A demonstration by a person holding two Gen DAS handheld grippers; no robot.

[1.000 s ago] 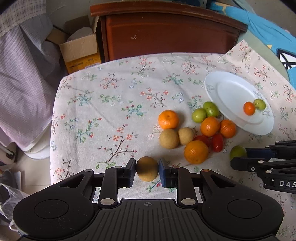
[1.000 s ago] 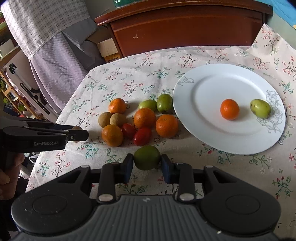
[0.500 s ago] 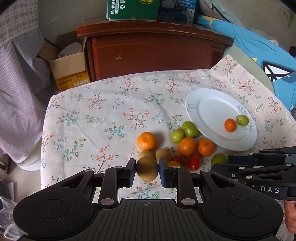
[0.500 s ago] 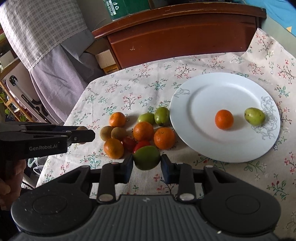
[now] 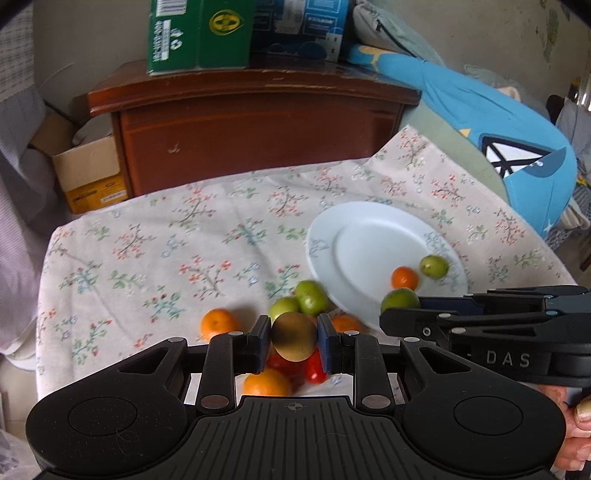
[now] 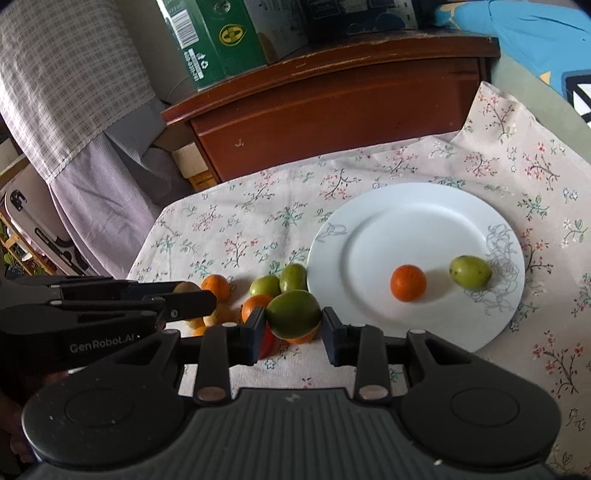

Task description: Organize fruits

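Note:
My left gripper (image 5: 293,341) is shut on a brown kiwi (image 5: 293,345) and holds it in the air above the fruit pile. My right gripper (image 6: 293,323) is shut on a green fruit (image 6: 293,314), also lifted, near the left edge of the white plate (image 6: 369,236). The plate holds a small orange (image 6: 408,282) and a green fruit (image 6: 470,271). On the cloth to the plate's left lie two green fruits (image 6: 280,282), oranges (image 6: 216,286), red tomatoes (image 5: 314,369) and kiwis, partly hidden by the grippers.
A floral cloth (image 5: 166,258) covers the table. A brown wooden cabinet (image 5: 258,133) stands behind it with a green box (image 5: 199,33) on top. A cardboard box (image 5: 88,173) sits at the left, a blue cushion (image 5: 498,122) at the right.
Both grippers have lifted their fruits off the cloth and risen. The left gripper with the kiwi moved right over the pile; the right gripper with the green fruit moved toward the plate.

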